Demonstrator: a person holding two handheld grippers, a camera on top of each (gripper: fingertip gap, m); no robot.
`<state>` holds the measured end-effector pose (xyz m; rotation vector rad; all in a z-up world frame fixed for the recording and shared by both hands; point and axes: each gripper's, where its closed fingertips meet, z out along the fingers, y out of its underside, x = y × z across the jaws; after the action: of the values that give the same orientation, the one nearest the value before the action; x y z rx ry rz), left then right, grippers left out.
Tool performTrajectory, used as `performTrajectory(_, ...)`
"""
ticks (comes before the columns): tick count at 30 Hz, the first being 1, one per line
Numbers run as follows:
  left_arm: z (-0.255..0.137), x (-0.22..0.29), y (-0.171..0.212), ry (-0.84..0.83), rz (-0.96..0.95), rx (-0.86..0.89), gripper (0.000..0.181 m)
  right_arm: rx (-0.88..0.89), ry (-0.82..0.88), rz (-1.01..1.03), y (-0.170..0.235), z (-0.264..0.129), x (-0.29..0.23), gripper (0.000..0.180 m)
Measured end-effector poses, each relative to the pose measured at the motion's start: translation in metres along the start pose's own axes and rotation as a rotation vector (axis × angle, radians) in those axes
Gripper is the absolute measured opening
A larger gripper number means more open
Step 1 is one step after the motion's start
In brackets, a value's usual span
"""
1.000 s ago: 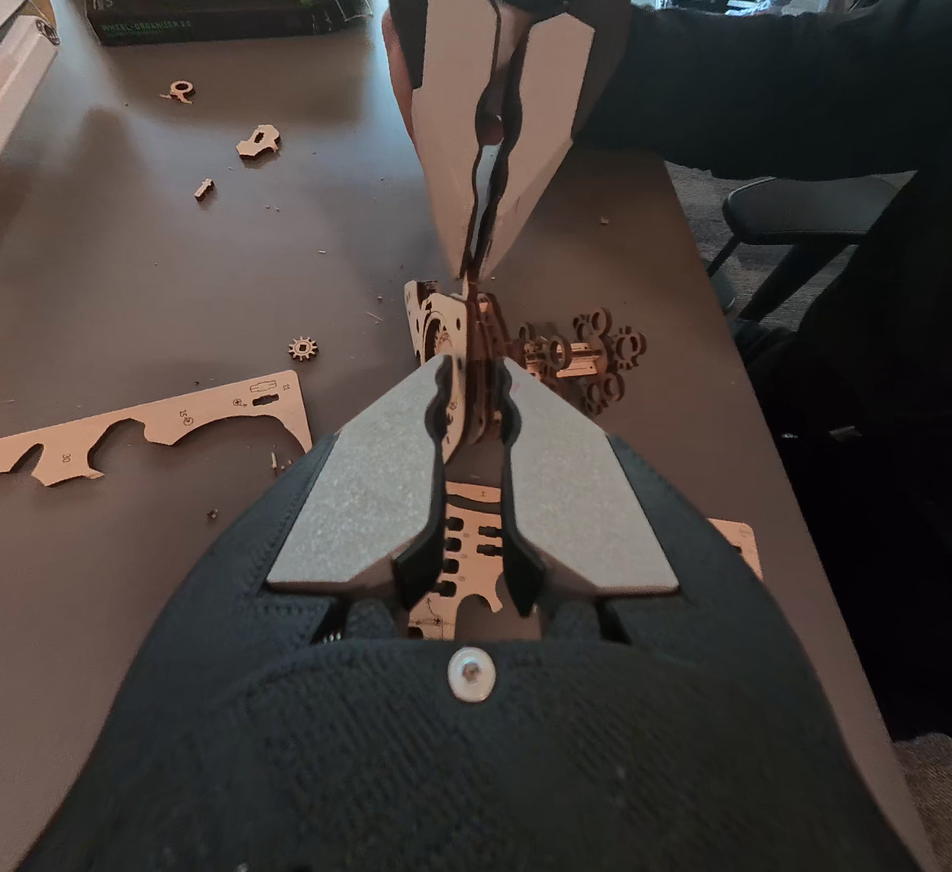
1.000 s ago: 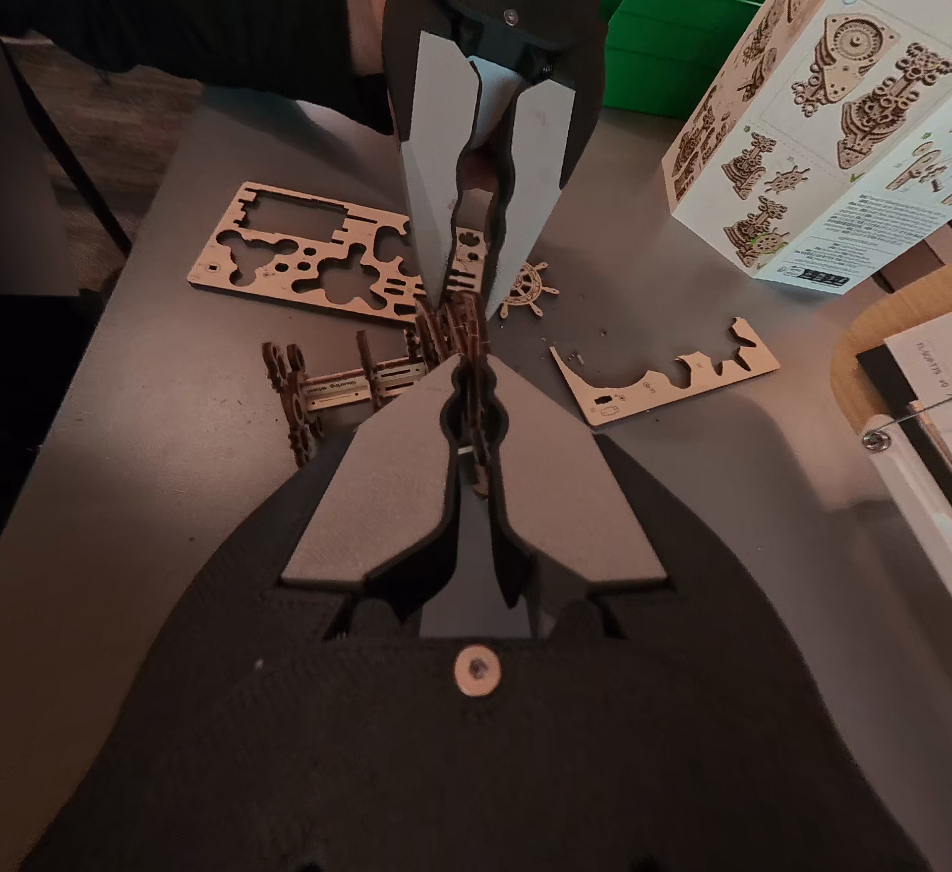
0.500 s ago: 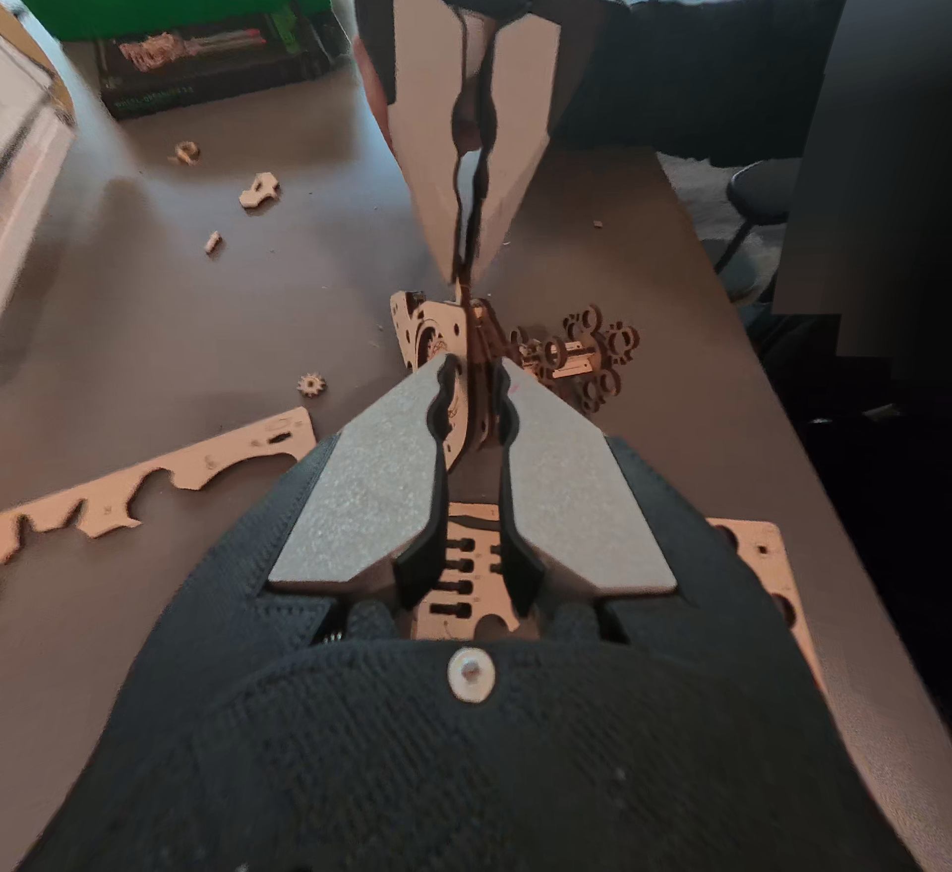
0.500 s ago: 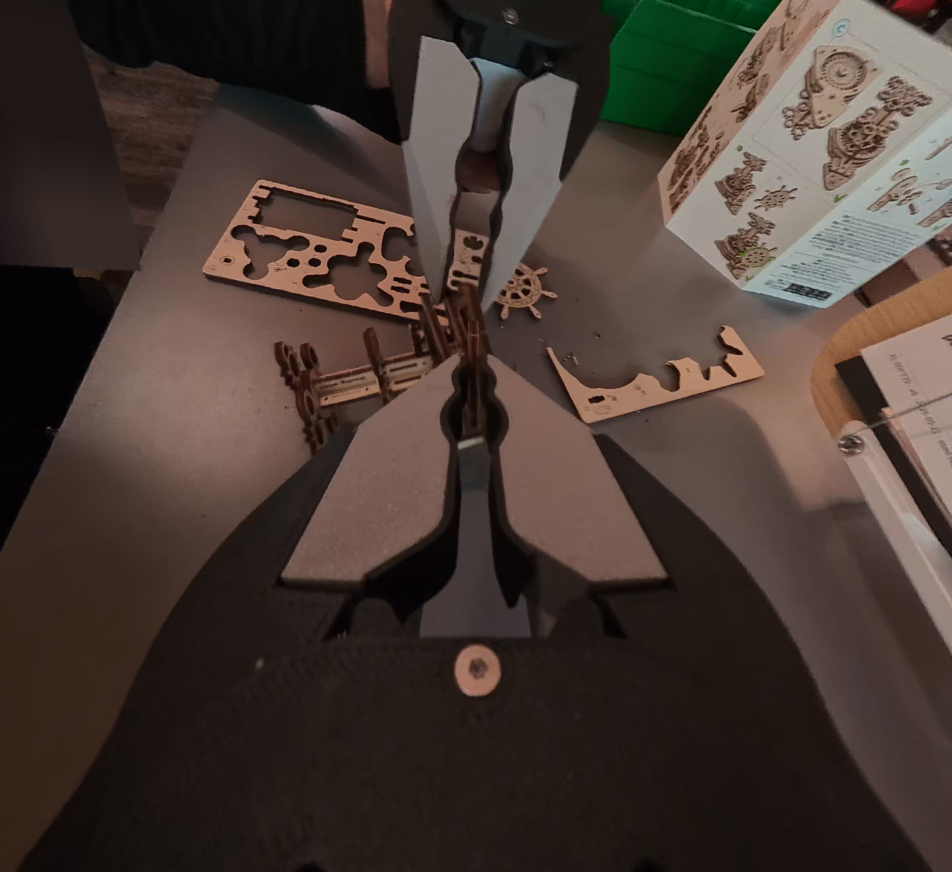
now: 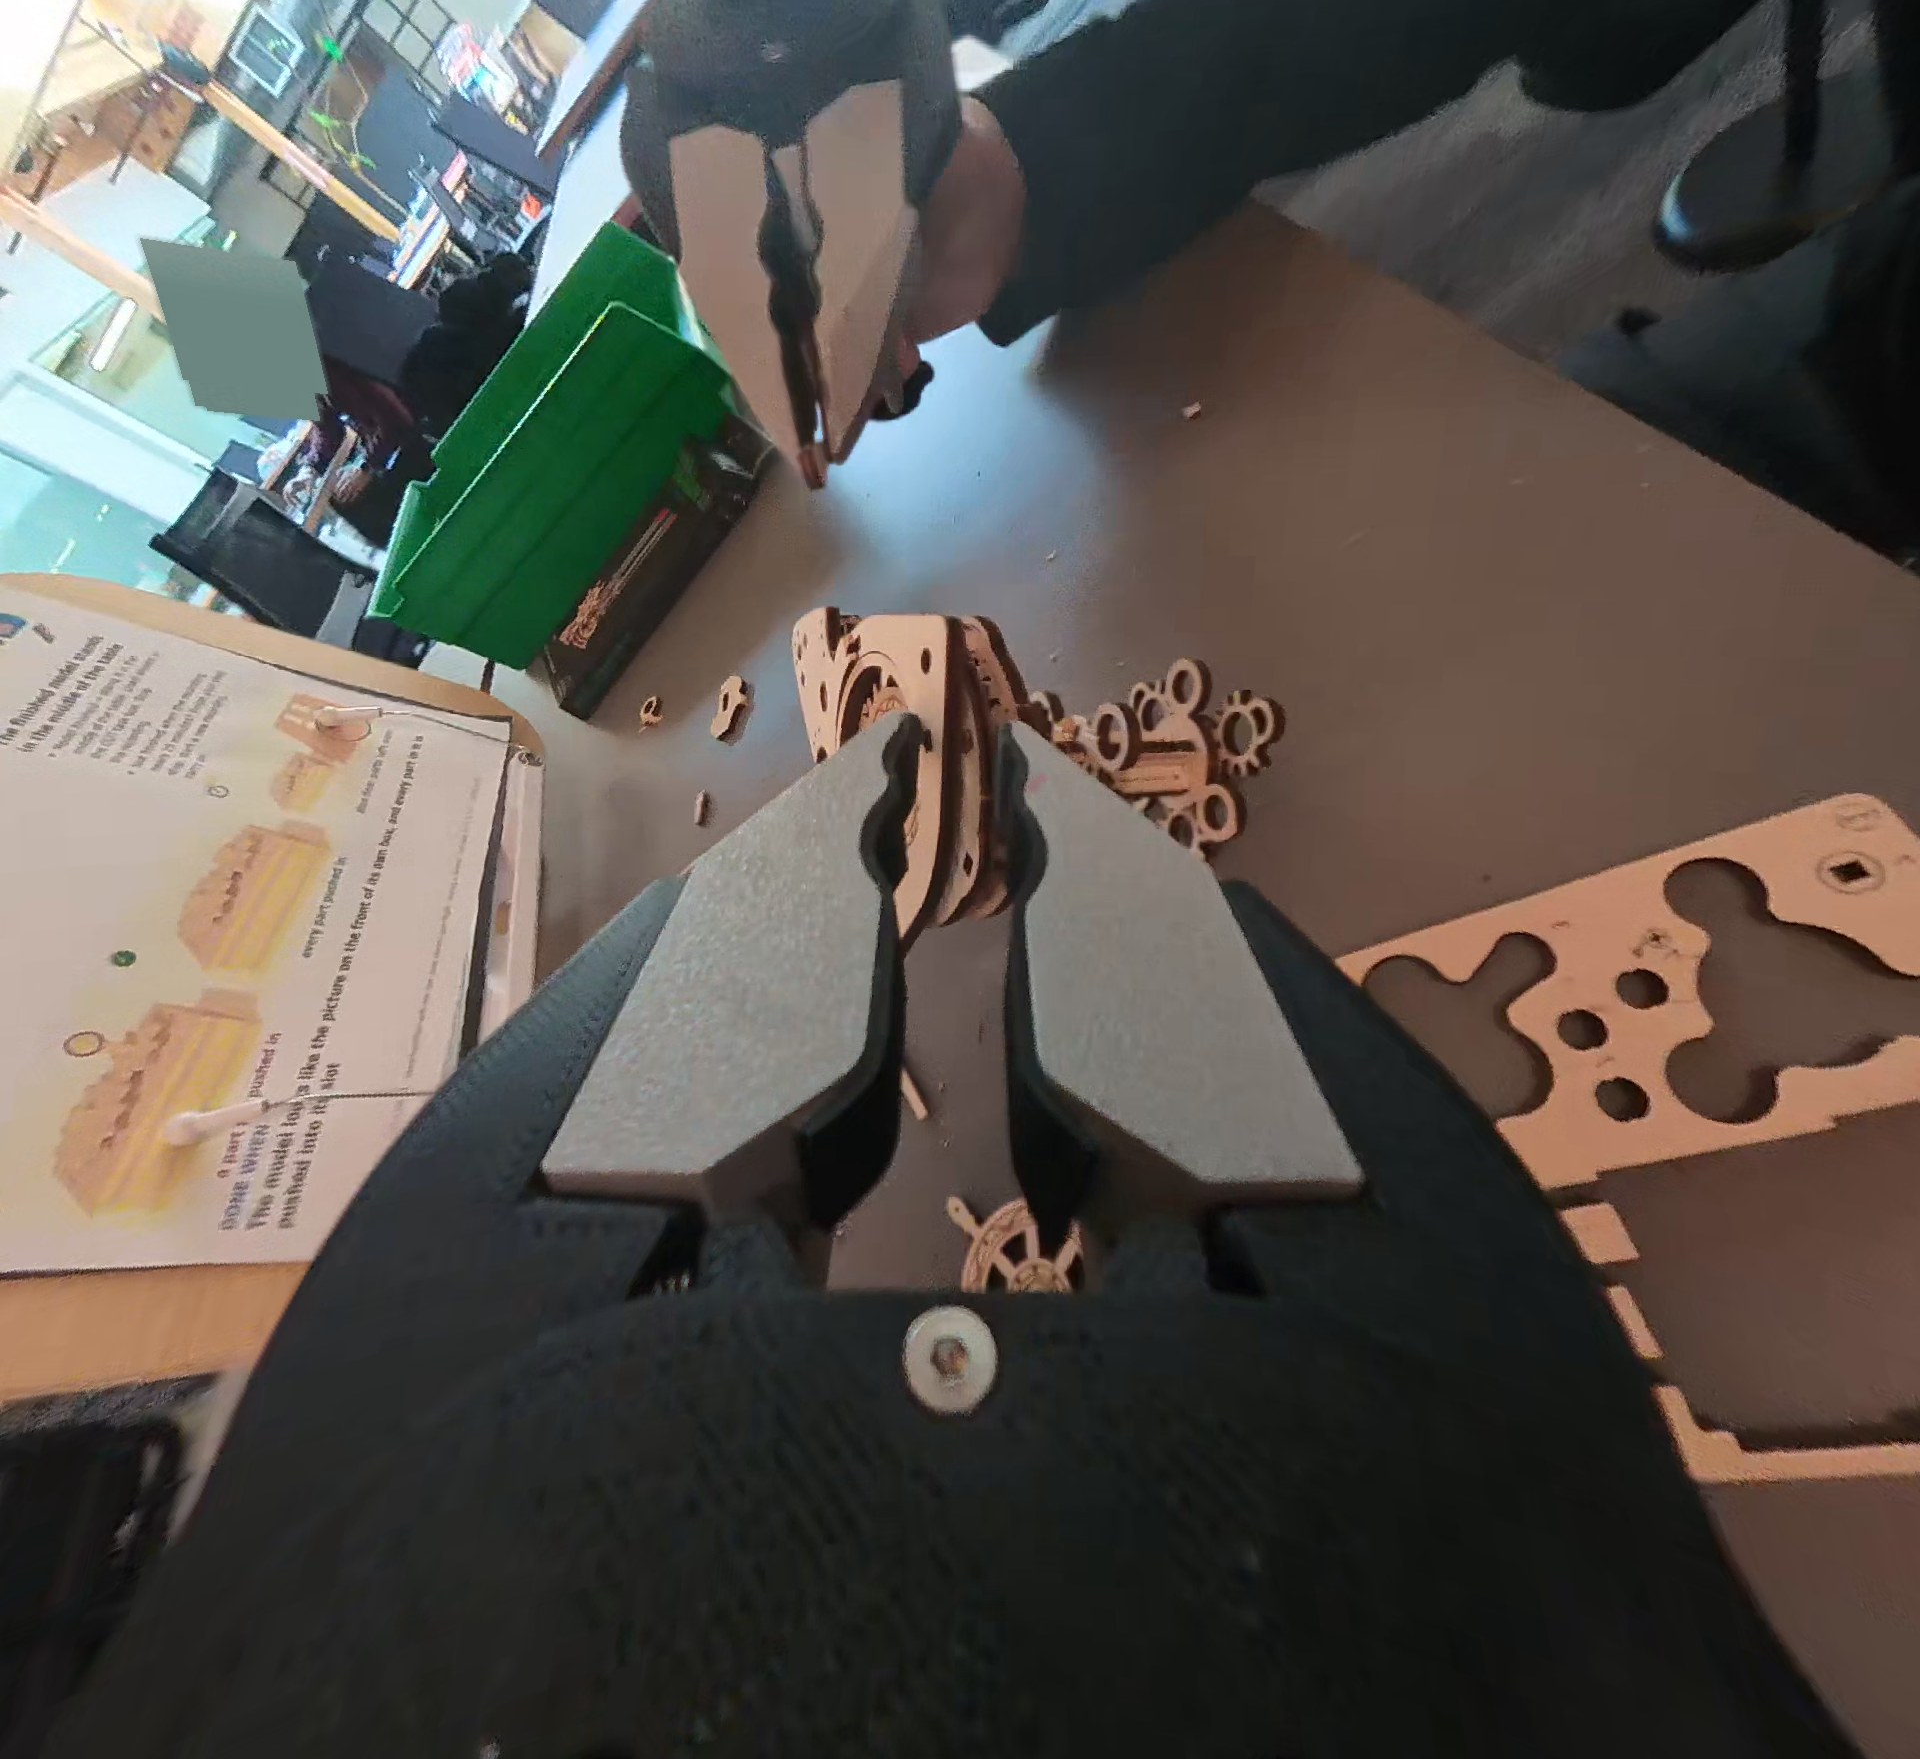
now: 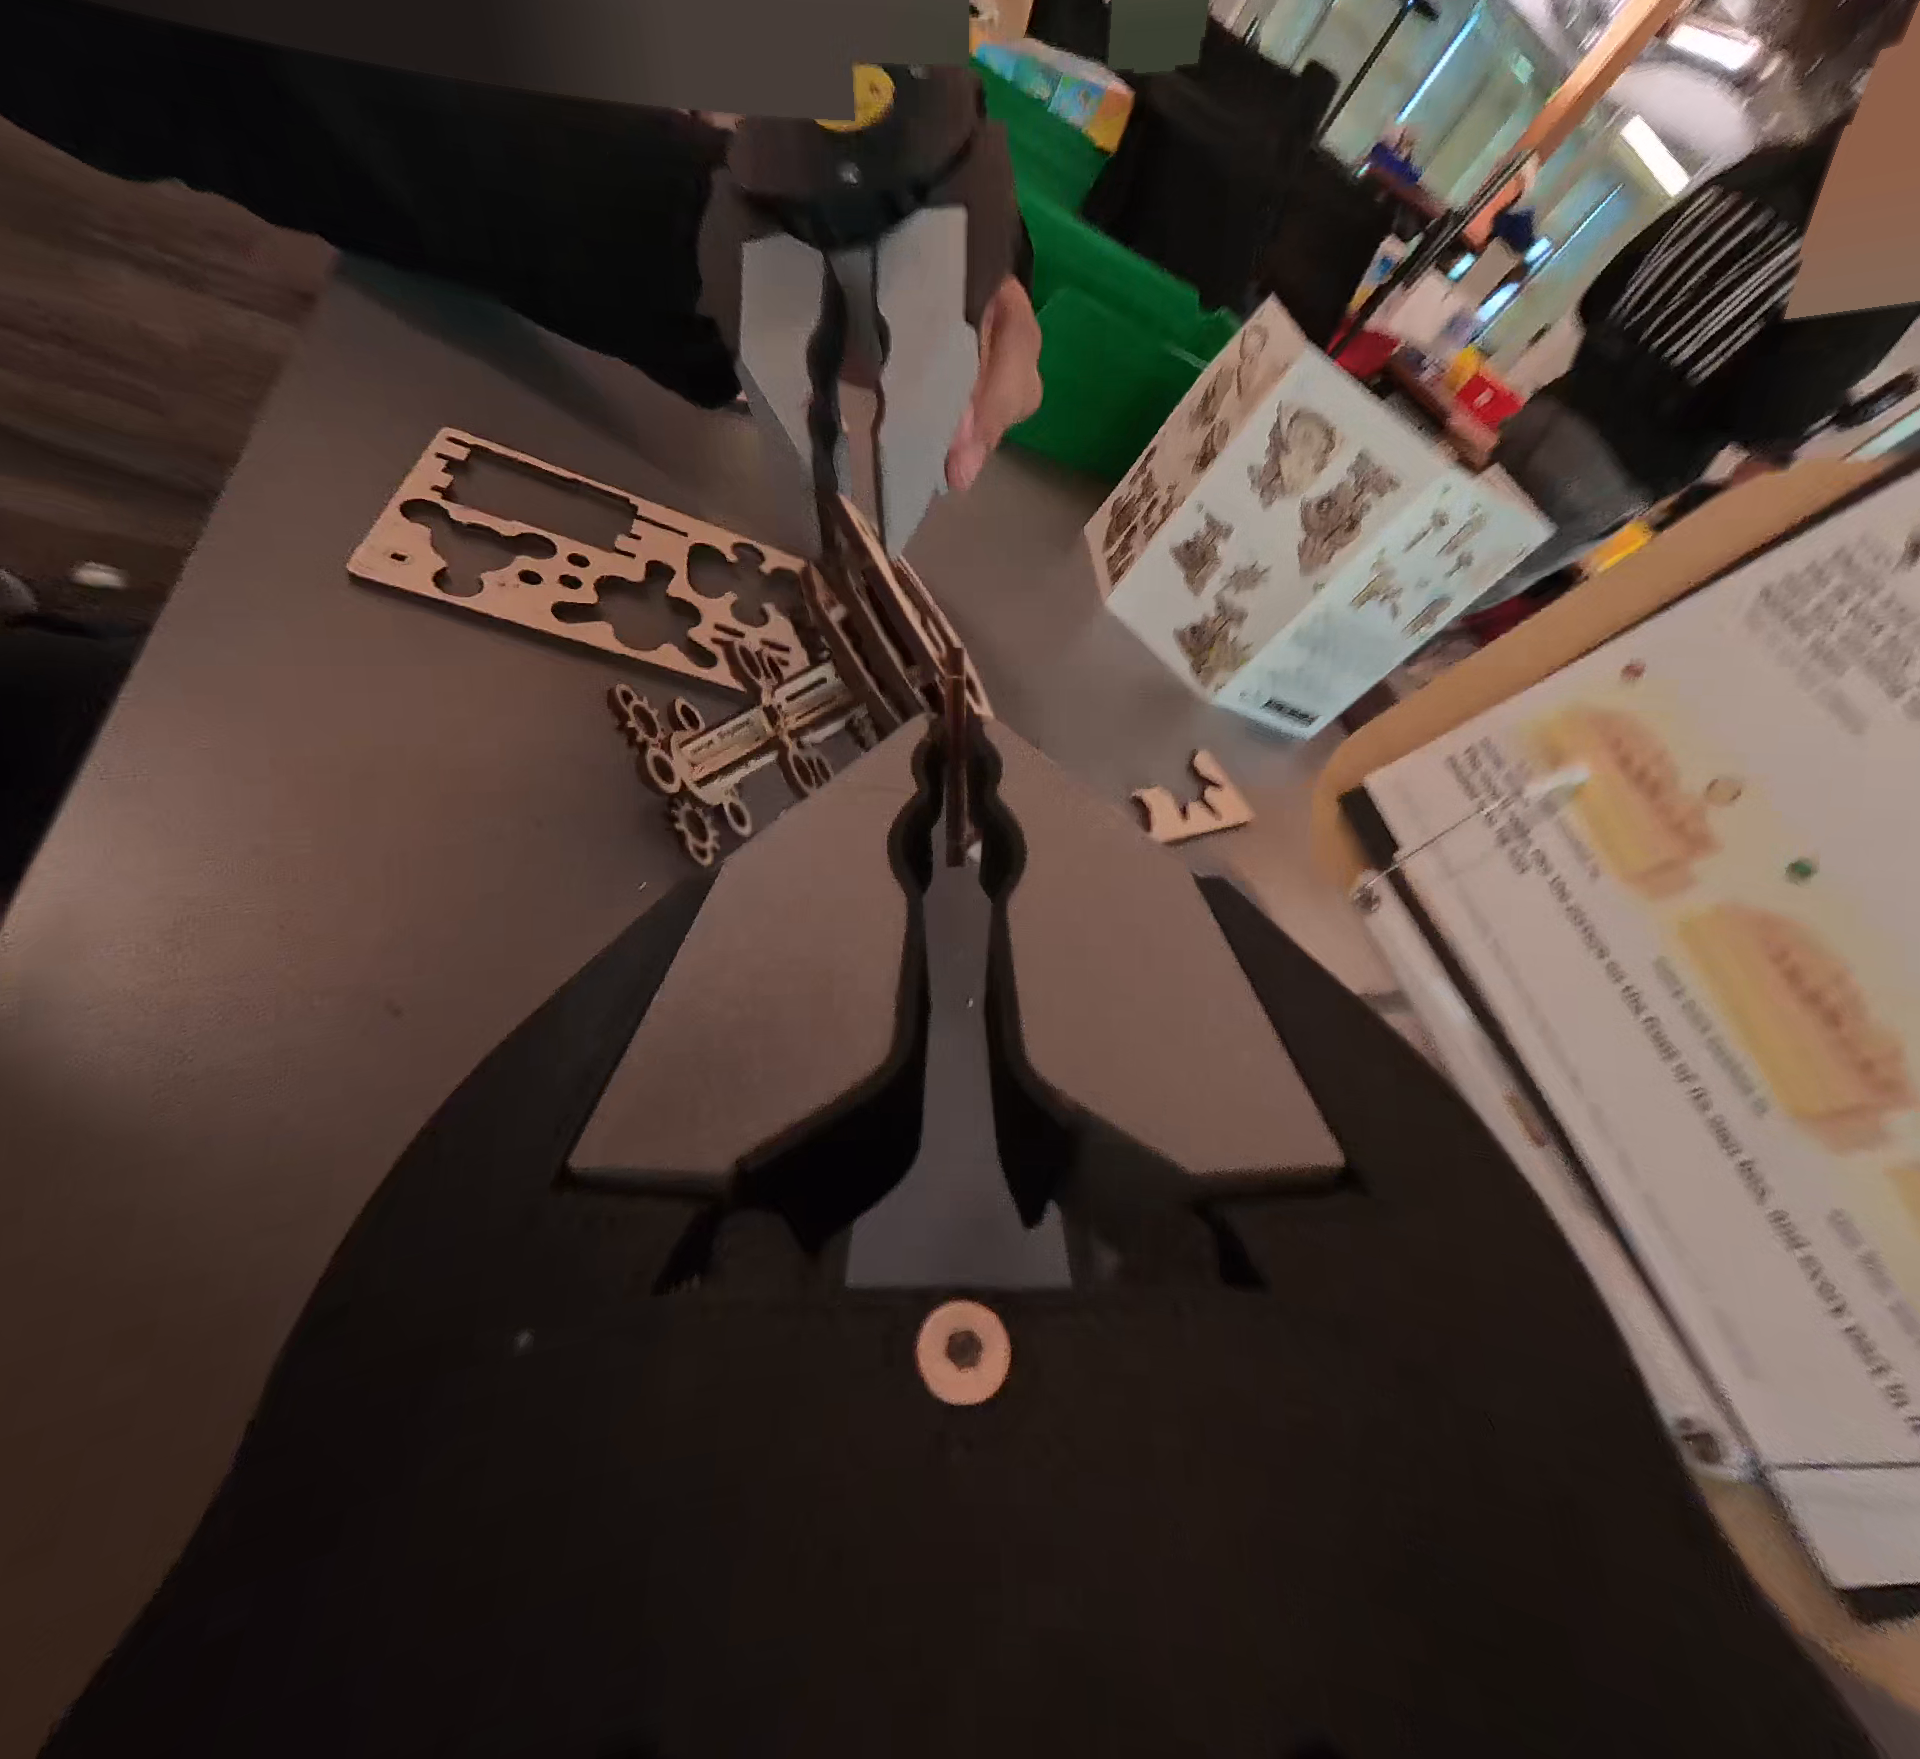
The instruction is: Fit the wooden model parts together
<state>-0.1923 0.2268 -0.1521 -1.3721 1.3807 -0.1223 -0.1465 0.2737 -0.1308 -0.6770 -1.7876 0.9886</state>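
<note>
My left gripper [image 5: 956, 745] is shut on the wooden model [image 5: 940, 836], a stack of layered plywood plates that stands on edge on the grey table [image 5: 1403, 566]. A gear-ended axle part [image 5: 1174, 764] lies against the model's right side. My right gripper [image 6: 954, 769] is shut on a thin dark wooden part [image 6: 952, 774]. In the left wrist view the right gripper [image 5: 816, 457] hangs above and behind the model, apart from it. The right wrist view shows the left gripper [image 6: 857, 525] on the model [image 6: 883, 629] and the axle part [image 6: 727, 753].
Green bins [image 5: 582, 483] and a dark box [image 5: 665, 587] stand behind the model. An instruction sheet [image 5: 239, 930] lies left. A cut-out plywood sheet [image 5: 1662, 1013], a ship-wheel piece [image 5: 1018, 1242], small offcuts [image 5: 732, 707] and a printed carton [image 6: 1320, 546] sit around. Some 8 centimetres of space lies between my two pairs of fingers.
My right gripper has drawn back and up from the top of the model, still shut. My left gripper keeps hold of the model. Both views have swung and tilted.
</note>
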Motion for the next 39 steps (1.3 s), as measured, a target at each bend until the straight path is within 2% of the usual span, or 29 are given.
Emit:
performTrajectory(7, -0.001, -0.004, 0.004, -0.011, -0.037, 0.056, 0.012, 0.076, 0.080, -0.415, -0.020, 0.023, -0.022, 0.000)
performTrajectory(14, -0.001, -0.003, 0.002, -0.002, -0.051, 0.077, 0.012, 0.030, 0.100, -0.435, -0.010, 0.037, -0.022, 0.000)
performTrajectory(21, -0.001, -0.001, 0.000, 0.004, -0.042, 0.090, 0.012, 0.062, 0.159, -0.534, -0.021, 0.035, -0.022, 0.000)
performTrajectory(30, -0.001, 0.015, -0.012, 0.013, 0.069, 0.075, 0.012, -0.012, 0.236, -0.916, -0.026, 0.044, -0.051, 0.000)
performTrajectory(39, -0.001, 0.033, -0.022, -0.035, 0.251, 0.037, 0.011, -0.012, 0.289, -1.199, -0.033, 0.049, -0.077, 0.000)
